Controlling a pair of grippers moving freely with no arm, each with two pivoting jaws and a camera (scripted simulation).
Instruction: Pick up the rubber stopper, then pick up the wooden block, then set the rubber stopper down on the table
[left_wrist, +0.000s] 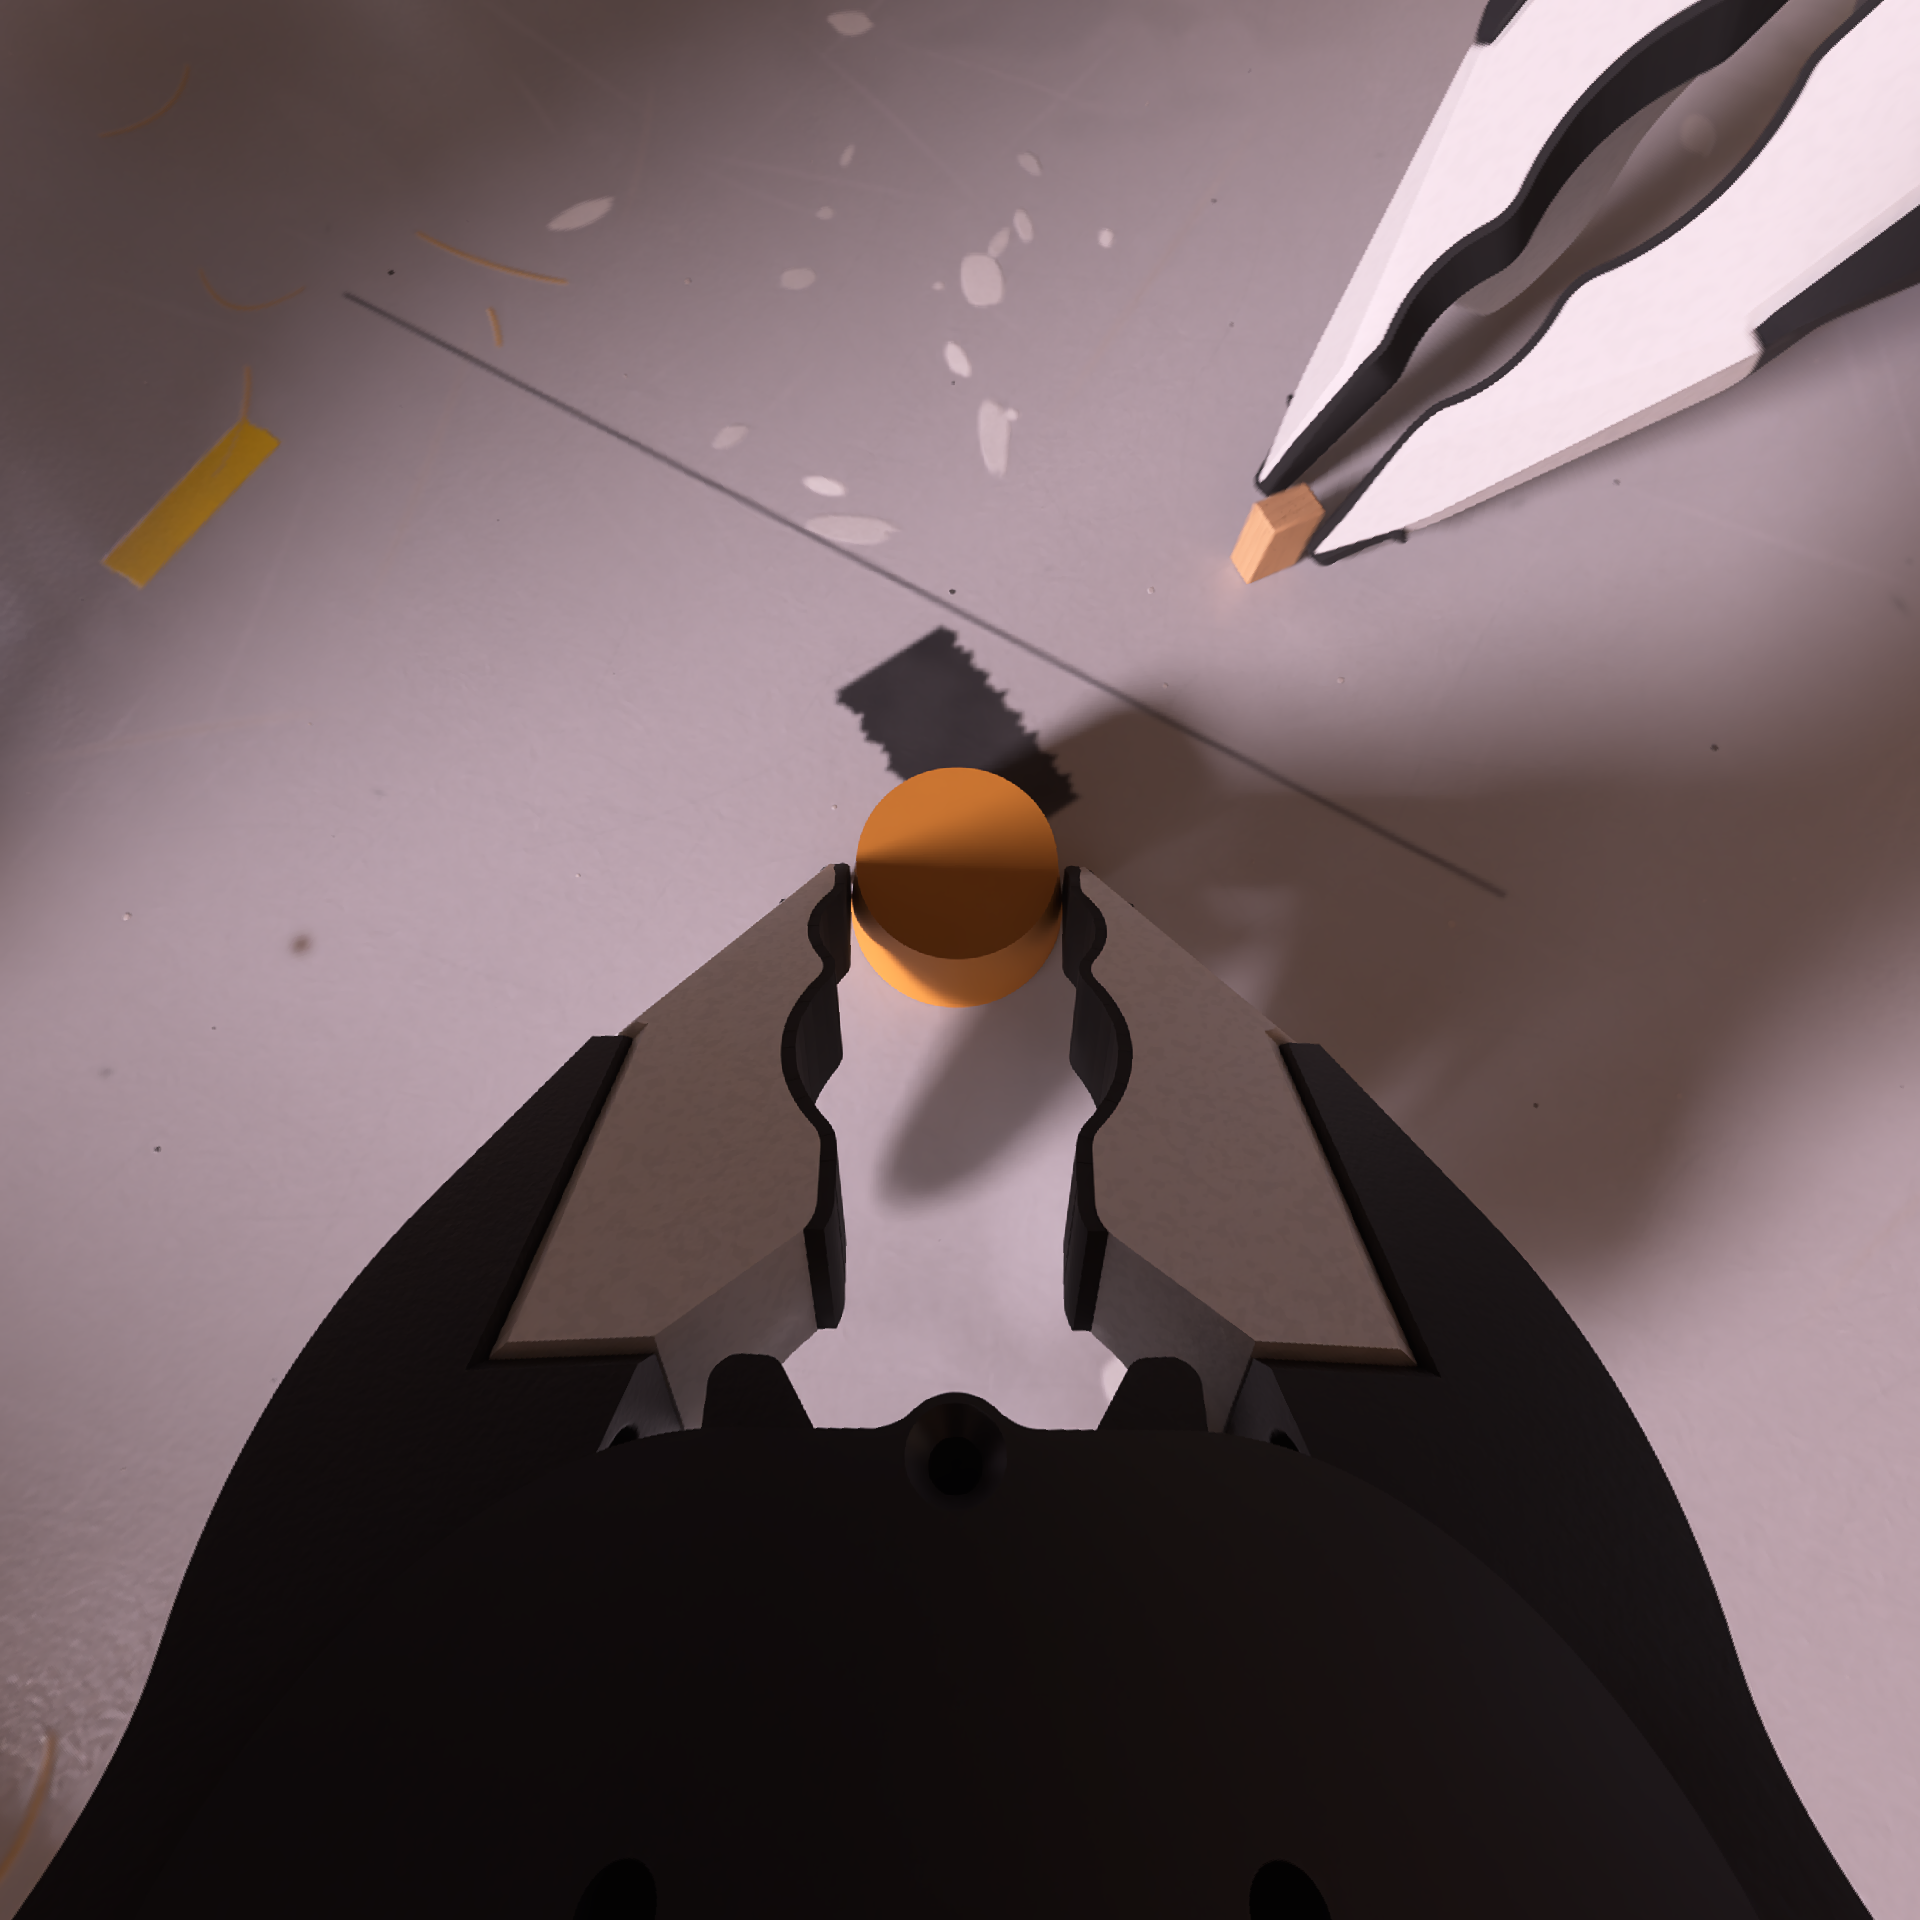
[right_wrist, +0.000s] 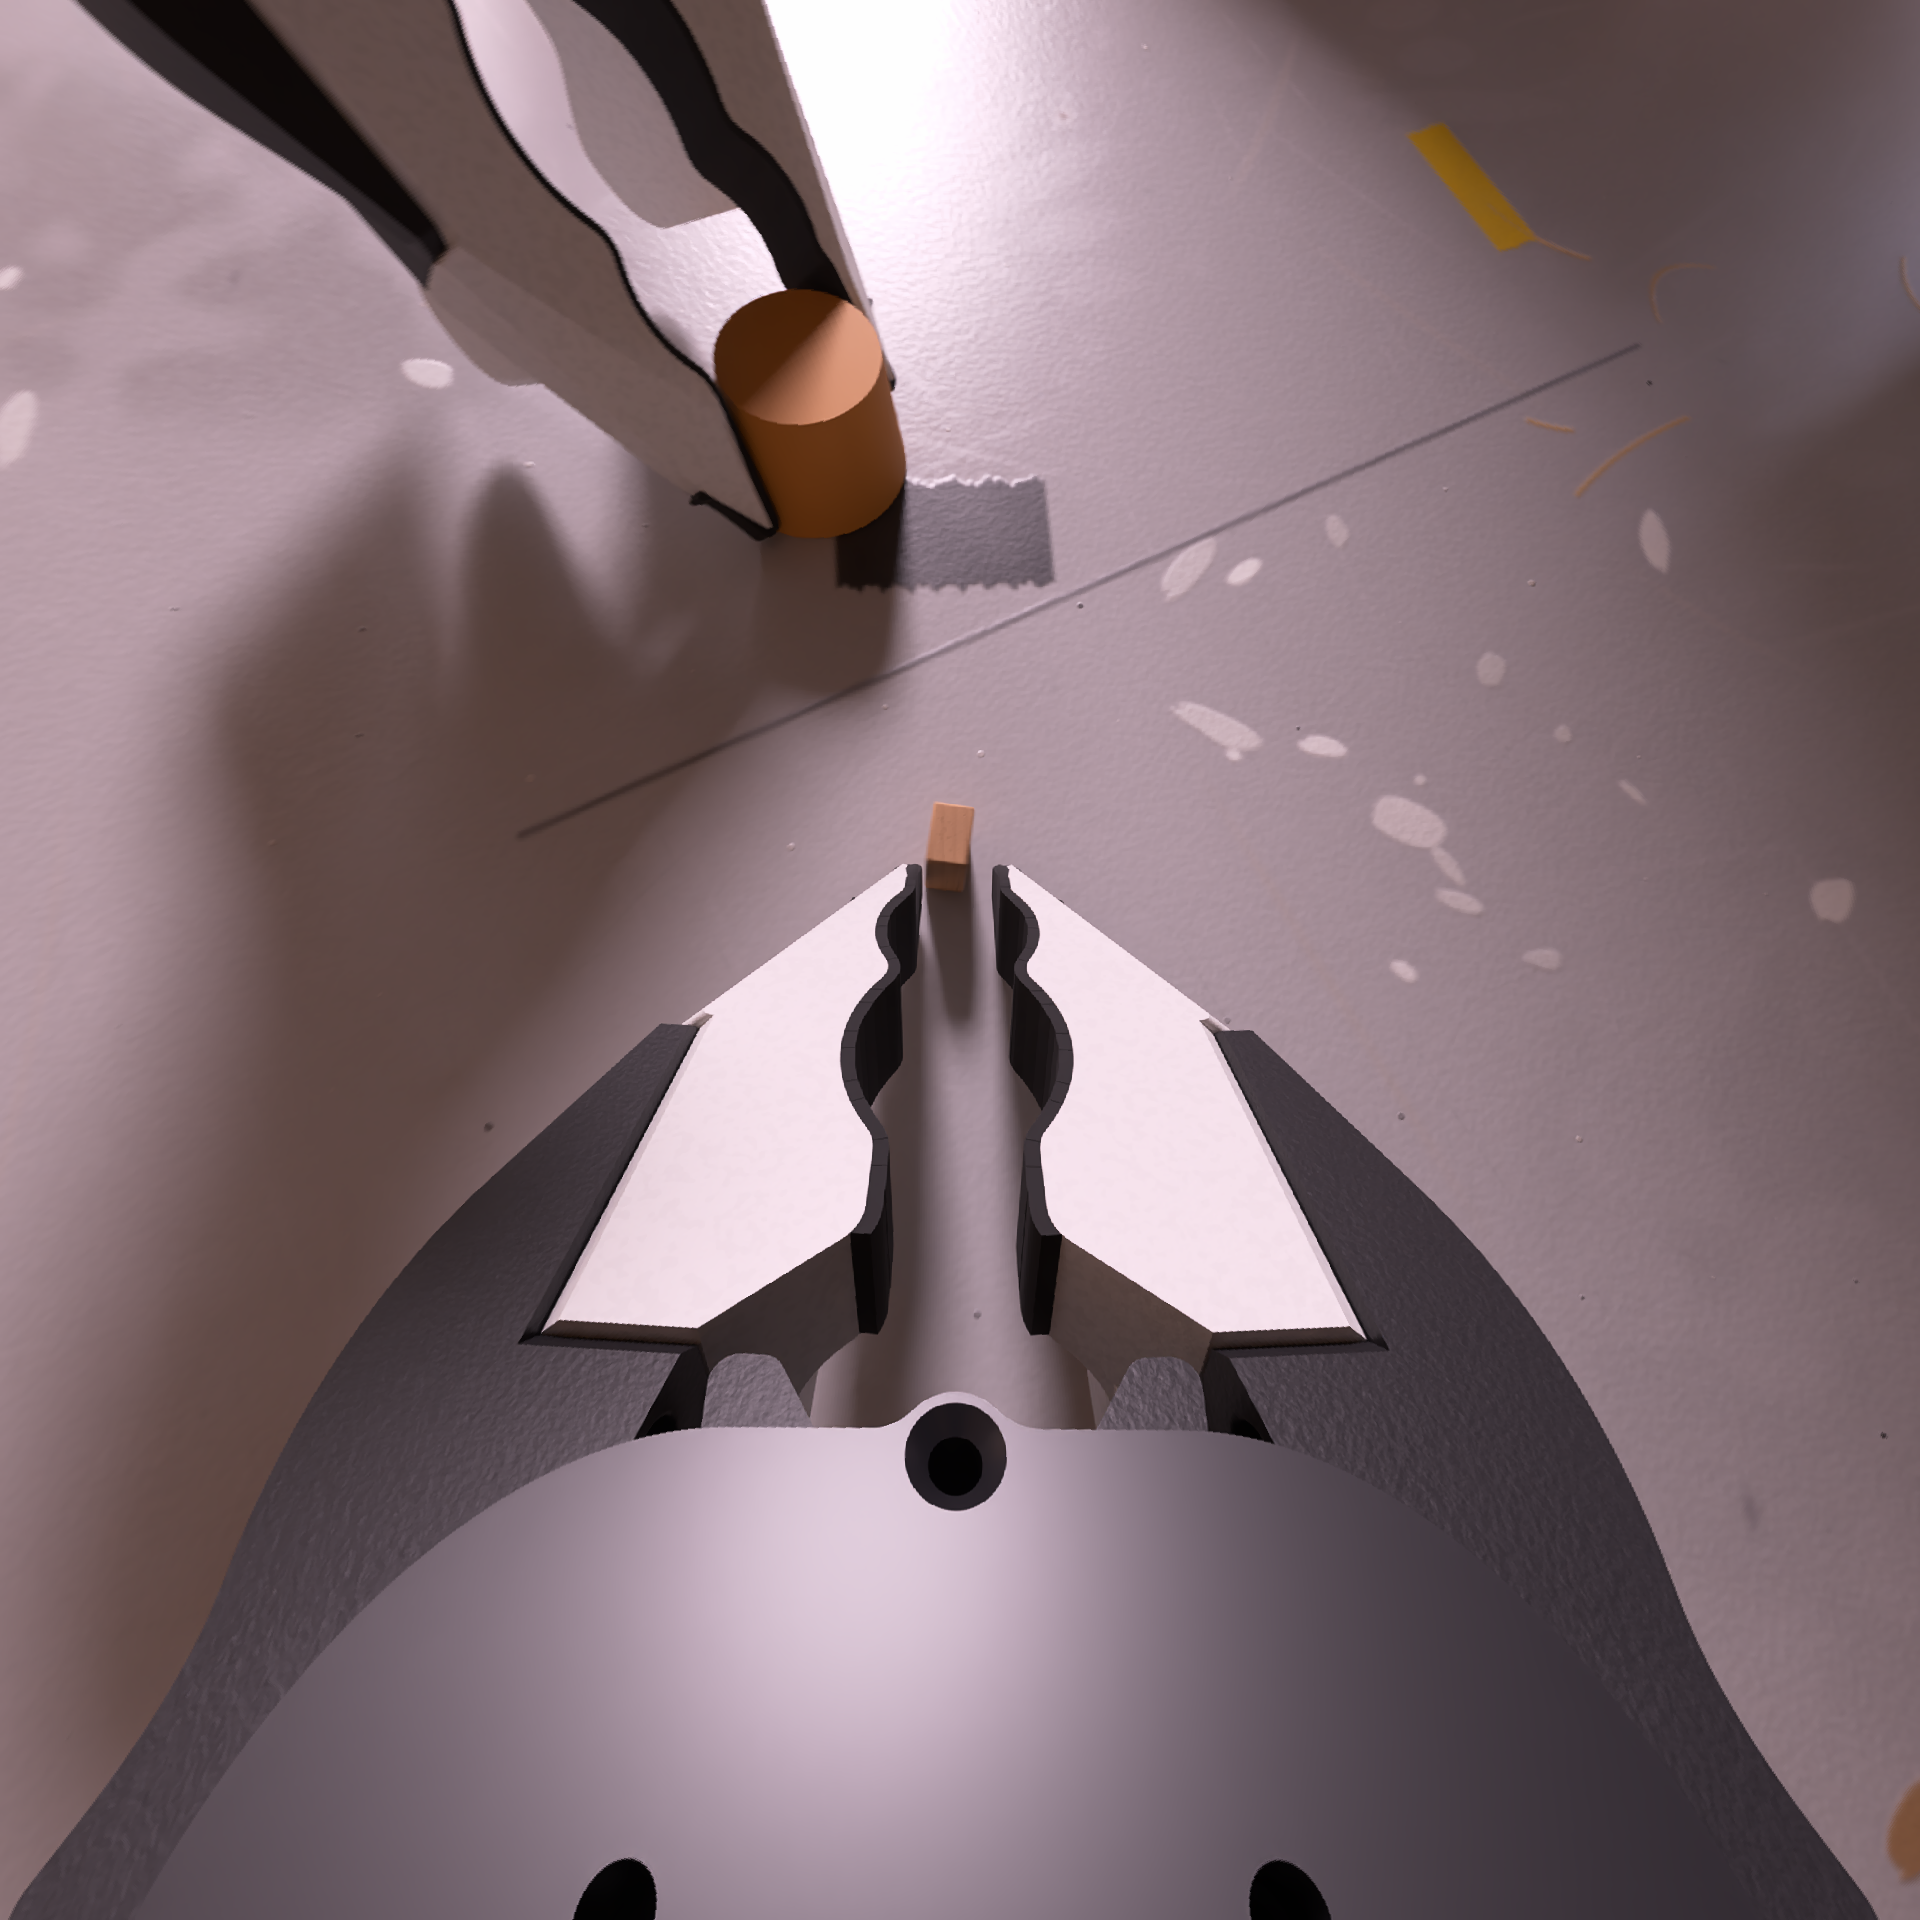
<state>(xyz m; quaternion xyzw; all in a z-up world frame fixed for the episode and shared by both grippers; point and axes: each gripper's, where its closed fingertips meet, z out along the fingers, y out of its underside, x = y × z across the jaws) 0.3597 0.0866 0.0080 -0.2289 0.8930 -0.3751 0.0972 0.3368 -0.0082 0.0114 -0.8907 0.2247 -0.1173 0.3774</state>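
Observation:
My left gripper (left_wrist: 956, 883) is shut on the orange rubber stopper (left_wrist: 956, 862), a short cylinder pinched at the fingertips. Its shadow falls apart from it on the table, so it hangs a little above the surface. In the right wrist view the stopper (right_wrist: 821, 447) shows at the upper left between the left gripper's fingers (right_wrist: 582, 343). The small wooden block (right_wrist: 951, 847) stands on the table between the tips of my right gripper (right_wrist: 957, 883). The jaws are narrowly apart, with a gap beside the block. The block (left_wrist: 1273, 535) and right gripper (left_wrist: 1309, 520) also show upper right in the left wrist view.
A dark tape patch (left_wrist: 935, 707) lies on the grey table just beyond the stopper. A yellow tape strip (left_wrist: 192, 504) lies far to the left. A thin line (left_wrist: 623, 436) crosses the table. Pale flecks (left_wrist: 982, 281) and thin wood shavings (left_wrist: 488, 260) are scattered beyond it.

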